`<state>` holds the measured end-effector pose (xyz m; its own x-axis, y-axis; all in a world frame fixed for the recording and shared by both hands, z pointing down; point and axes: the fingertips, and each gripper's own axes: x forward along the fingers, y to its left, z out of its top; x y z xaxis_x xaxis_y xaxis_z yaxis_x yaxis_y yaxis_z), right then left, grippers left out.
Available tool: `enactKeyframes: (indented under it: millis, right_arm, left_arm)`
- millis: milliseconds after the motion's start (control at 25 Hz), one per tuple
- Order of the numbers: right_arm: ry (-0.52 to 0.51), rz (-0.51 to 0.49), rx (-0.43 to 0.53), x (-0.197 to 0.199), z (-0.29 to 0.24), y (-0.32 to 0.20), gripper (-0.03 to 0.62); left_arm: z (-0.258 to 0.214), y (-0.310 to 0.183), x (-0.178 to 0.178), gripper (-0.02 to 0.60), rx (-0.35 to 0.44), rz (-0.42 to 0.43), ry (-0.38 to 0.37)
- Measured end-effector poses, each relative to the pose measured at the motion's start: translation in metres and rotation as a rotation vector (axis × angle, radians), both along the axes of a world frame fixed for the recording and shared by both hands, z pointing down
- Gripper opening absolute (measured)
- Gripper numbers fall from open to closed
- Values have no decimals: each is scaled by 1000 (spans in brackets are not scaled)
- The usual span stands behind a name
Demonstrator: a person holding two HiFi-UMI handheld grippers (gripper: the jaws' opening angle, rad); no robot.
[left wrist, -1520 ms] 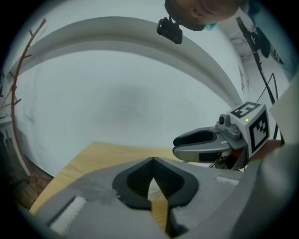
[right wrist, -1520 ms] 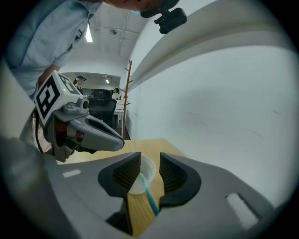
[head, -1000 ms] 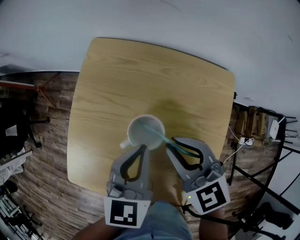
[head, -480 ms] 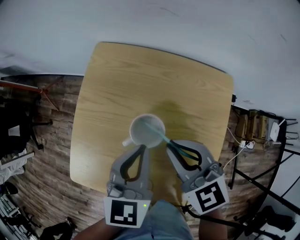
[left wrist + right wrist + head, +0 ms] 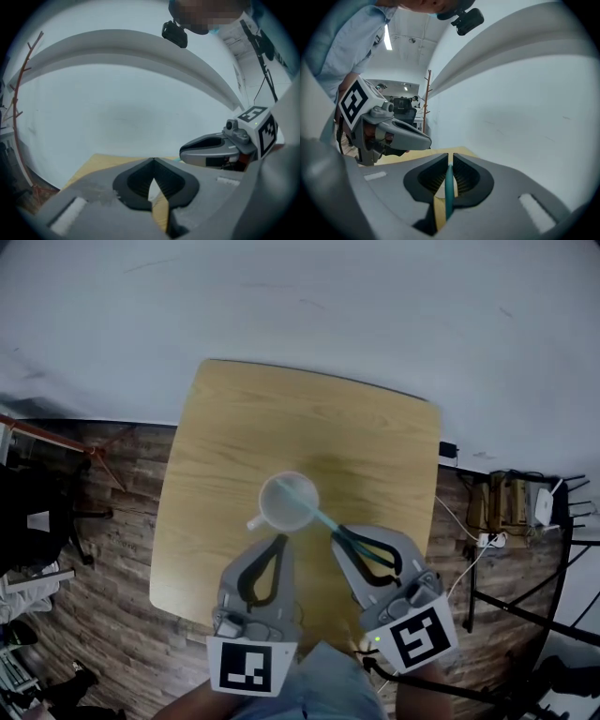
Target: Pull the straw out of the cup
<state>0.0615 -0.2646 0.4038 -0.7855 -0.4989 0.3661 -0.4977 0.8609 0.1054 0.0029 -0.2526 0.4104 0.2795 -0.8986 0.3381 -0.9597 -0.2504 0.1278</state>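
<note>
Slanting up from the cup [image 5: 288,500], the straw [image 5: 322,517] runs into the right gripper [image 5: 336,533], whose jaws pinch its upper part; the left gripper [image 5: 281,539], closed and empty, is just beside the cup.

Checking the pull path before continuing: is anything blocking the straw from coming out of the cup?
Nothing visible does. The straw leans freely over the rim of the cup into the shut jaws of the right gripper. The left gripper sits beside it, apart.

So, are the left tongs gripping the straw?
No, the left tongs are shut on nothing; the teal straw sits clamped in the right tongs.
</note>
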Motion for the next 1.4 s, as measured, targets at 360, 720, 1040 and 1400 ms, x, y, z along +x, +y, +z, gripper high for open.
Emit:
enactKeyframes:
  millis: [360,720,1040,1400]
  right_arm:
    - [-136,81,119,13,-72,25,39]
    - [-227,121,250,15,-140,53,40]
    - [-253,155,316,3,-169,71,40]
    - [-233,232,340,-20,-173,82,35]
  left_arm:
    - [-69,19,-2,14,173,-21,-43]
    - [-133,49,-4,15,343,-38,-56]
    - [-156,65,-14,14,403,-6,-63]
    - [-163,72,-35,15,422,50,-42]
